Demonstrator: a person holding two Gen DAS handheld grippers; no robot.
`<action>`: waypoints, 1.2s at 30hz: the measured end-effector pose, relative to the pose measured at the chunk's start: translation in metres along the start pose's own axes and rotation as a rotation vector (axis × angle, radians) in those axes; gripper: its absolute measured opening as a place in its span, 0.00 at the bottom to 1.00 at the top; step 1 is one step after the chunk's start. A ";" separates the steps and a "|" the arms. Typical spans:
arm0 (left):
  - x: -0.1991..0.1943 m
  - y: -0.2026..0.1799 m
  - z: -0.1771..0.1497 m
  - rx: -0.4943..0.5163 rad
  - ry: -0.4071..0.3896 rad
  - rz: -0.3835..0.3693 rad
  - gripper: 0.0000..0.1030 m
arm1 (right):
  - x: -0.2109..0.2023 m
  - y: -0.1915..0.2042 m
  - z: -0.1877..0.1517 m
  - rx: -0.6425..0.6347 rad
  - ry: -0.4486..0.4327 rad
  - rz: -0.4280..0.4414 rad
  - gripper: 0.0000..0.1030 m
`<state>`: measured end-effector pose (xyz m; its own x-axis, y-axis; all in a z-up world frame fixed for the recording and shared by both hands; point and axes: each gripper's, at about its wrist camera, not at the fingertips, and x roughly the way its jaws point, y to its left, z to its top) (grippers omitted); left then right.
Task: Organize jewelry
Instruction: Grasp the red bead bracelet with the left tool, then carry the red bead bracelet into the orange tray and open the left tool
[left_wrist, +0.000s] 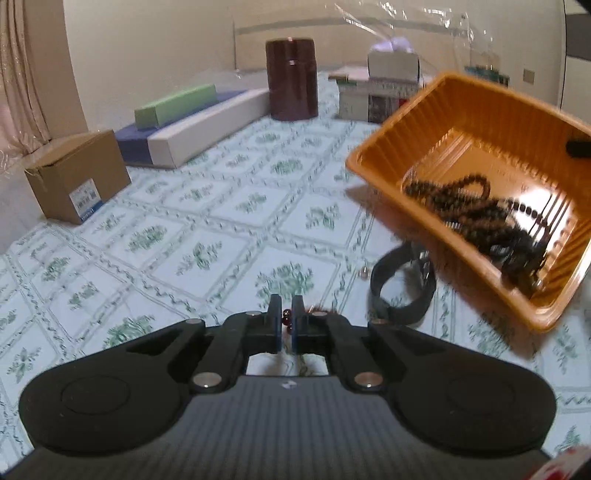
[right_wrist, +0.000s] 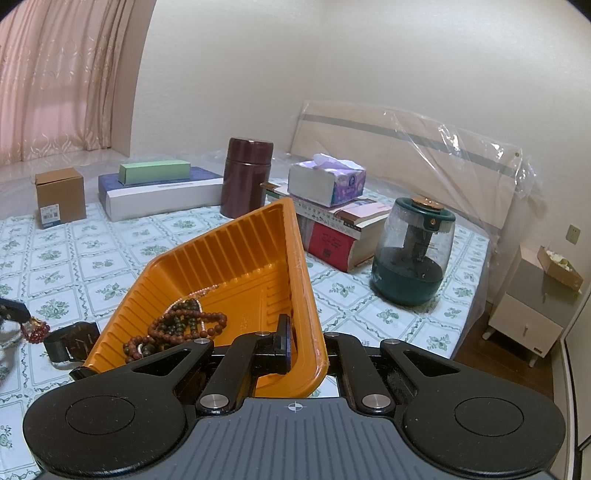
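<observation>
Left gripper (left_wrist: 287, 314) low over the green-patterned bedspread (left_wrist: 207, 221), jaws nearly together, pinching a red bead bracelet (left_wrist: 287, 320); only a few dark red beads visible in the slit between the pads. Same bracelet seen from the right wrist view at far left (right_wrist: 37, 330), dangling as a small red cluster below the black fingertips, clear of the tray.

Right gripper (right_wrist: 303, 345) clamped shut on the near wall of the orange plastic tray (right_wrist: 236, 254); left finger inside the tray, right finger hidden behind the wall. Tray tilted, raised off the bedspread on the gripped side.

Inside the tray: brown bead strands (right_wrist: 181, 325) heaped in the lower corner, plus a thin pale chain (right_wrist: 201, 293). From the left view, same heap (left_wrist: 480, 218) dark and motion-blurred; individual pieces not separable.

Black wristwatch (left_wrist: 402, 288) on the bedspread just beside the tray's low edge, partly under it; dial not readable. Small pale round item (left_wrist: 364, 272) next to the watch, too small to identify.

Tray well to the right of the left gripper, apart from it.

Background along the bed's far side: cardboard box (right_wrist: 59, 195), maroon cylindrical canister (right_wrist: 247, 177), tissue box (right_wrist: 325, 182) on stacked books, green humidifier (right_wrist: 413, 254).
</observation>
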<state>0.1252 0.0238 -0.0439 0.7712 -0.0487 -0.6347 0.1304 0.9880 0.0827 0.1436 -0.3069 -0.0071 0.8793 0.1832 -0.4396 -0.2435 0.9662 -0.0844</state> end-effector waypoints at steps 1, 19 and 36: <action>-0.004 0.001 0.003 -0.006 -0.008 -0.003 0.03 | 0.000 0.000 0.000 -0.001 -0.001 0.000 0.06; -0.049 0.015 0.065 -0.120 -0.134 -0.133 0.03 | -0.003 0.005 0.004 -0.003 -0.003 0.000 0.06; -0.051 -0.070 0.099 -0.063 -0.161 -0.348 0.03 | -0.004 0.007 0.006 0.001 -0.004 0.003 0.06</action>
<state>0.1385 -0.0570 0.0586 0.7764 -0.3998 -0.4872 0.3668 0.9153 -0.1665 0.1414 -0.2997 -0.0004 0.8802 0.1869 -0.4362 -0.2458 0.9658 -0.0820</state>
